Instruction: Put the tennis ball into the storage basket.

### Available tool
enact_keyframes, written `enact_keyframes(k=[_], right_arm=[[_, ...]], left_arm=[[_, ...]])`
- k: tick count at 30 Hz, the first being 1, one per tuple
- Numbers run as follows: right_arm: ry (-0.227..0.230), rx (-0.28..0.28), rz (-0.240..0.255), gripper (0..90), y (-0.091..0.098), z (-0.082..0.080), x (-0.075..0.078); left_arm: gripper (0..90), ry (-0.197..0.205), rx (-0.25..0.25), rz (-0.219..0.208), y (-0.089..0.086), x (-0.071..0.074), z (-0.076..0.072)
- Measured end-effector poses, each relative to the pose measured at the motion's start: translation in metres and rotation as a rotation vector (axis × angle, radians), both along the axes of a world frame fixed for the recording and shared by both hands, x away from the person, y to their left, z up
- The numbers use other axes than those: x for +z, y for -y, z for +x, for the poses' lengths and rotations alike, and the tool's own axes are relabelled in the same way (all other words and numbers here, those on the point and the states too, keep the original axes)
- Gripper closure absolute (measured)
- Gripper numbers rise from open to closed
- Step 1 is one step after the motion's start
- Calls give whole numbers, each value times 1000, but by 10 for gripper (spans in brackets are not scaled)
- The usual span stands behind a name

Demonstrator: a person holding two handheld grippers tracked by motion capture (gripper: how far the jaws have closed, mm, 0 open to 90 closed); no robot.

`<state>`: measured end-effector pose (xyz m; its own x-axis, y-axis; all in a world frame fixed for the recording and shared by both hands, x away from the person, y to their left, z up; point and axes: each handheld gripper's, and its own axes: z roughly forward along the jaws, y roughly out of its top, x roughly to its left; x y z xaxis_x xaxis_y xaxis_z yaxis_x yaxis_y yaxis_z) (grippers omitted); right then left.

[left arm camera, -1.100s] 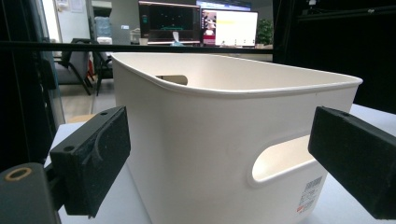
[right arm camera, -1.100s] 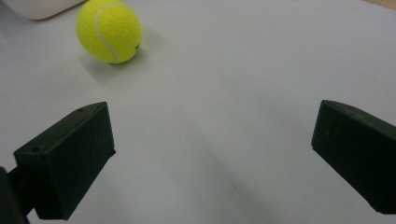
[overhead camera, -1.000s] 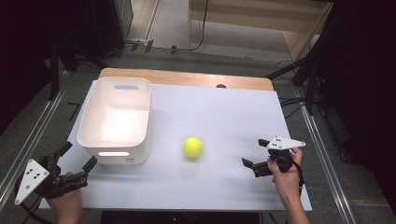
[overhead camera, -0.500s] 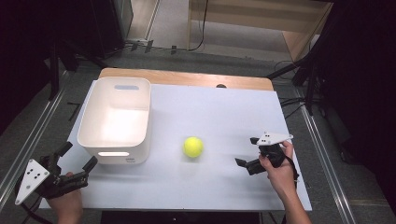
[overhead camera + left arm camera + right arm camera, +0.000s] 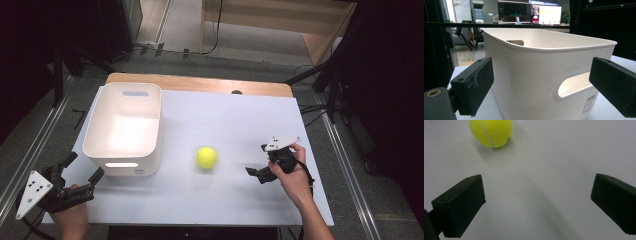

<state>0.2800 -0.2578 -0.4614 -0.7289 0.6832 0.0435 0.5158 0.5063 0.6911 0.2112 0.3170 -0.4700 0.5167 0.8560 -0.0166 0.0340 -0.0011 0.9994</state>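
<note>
A yellow-green tennis ball (image 5: 206, 157) lies on the white table (image 5: 225, 115), a little right of the white plastic bin (image 5: 150, 165). My right gripper (image 5: 258, 161) hovers to the ball's right, open and pointing at it. In the right gripper view the ball (image 5: 491, 132) sits ahead and to the upper left of the open right gripper (image 5: 536, 205), with bare table between the jaws. My left gripper (image 5: 84, 168) stands open at the table's front left corner, just short of the bin. In the left gripper view the bin (image 5: 536, 62) with its handle slot looms close ahead of the left gripper (image 5: 541, 87).
A wooden strip (image 5: 200, 84) runs along the table's far edge. Metal rails (image 5: 345, 160) flank both sides of the table. Dark stands and cables sit on the floor beyond.
The right hand has carried its gripper leftwards across the table, closer to the ball. The left gripper, the ball and the bin have stayed put.
</note>
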Motion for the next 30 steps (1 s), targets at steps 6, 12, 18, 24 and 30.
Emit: enact_keyframes(k=[6, 12, 18, 24, 30], right_arm=[[-12, 13, -16, 0, -6, 6, 4], [-23, 29, -34, 0, -13, 10, 7], [-30, 43, -47, 0, -20, 14, 8], [-45, 63, -65, 0, -27, 17, 9], [-47, 86, -78, 0, -33, 21, 10]], left_arm=[[58, 0, -2, 1, -1, 0, 0], [58, 1, -3, -2, -1, 0, 0], [58, -1, -2, -1, -2, 0, 0], [58, 1, -2, -2, -1, 0, 0], [58, -1, -3, 0, -2, 0, 0]])
